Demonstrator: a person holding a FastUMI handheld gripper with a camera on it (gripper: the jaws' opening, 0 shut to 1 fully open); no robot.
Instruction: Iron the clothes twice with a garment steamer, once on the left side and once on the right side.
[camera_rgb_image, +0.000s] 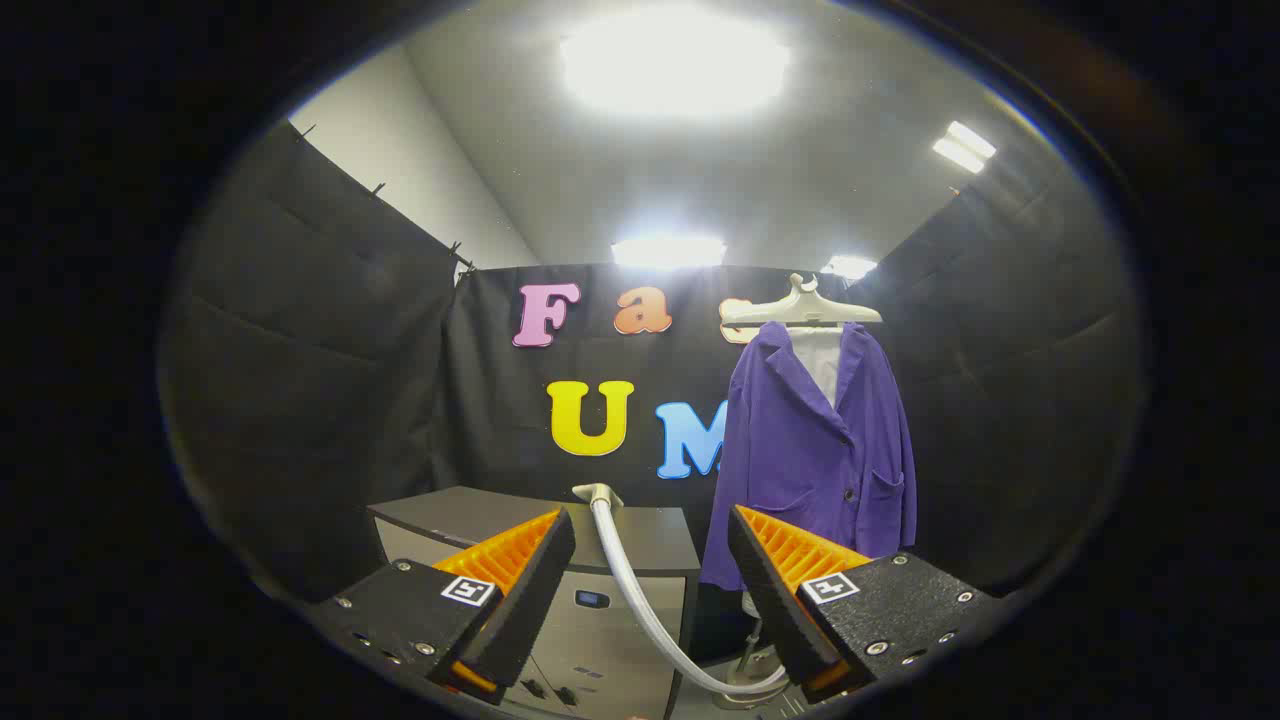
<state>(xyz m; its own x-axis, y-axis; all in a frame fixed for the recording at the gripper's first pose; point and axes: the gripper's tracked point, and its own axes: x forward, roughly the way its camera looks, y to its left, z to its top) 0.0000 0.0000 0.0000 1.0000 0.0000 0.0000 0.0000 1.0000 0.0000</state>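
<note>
- Here, the gripper (650, 585) is being held with its fingers spread wide apart, nothing being grasped between them.
- A purple jacket (815, 450) is being carried on a pale hanger (800, 308), beyond the right finger.
- The steamer head (597, 494) is being rested at the cabinet top's (480, 515) front edge, its hose (640, 600) being trailed down between the fingers.

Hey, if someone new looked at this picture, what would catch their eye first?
Probably the purple jacket, hanging on a pale hanger against the booth wall, beyond the fingers on the right finger's side. Next, the steamer hose, curving down from its head on the grey cabinet and passing between the fingers of the open gripper, which holds nothing.
</note>
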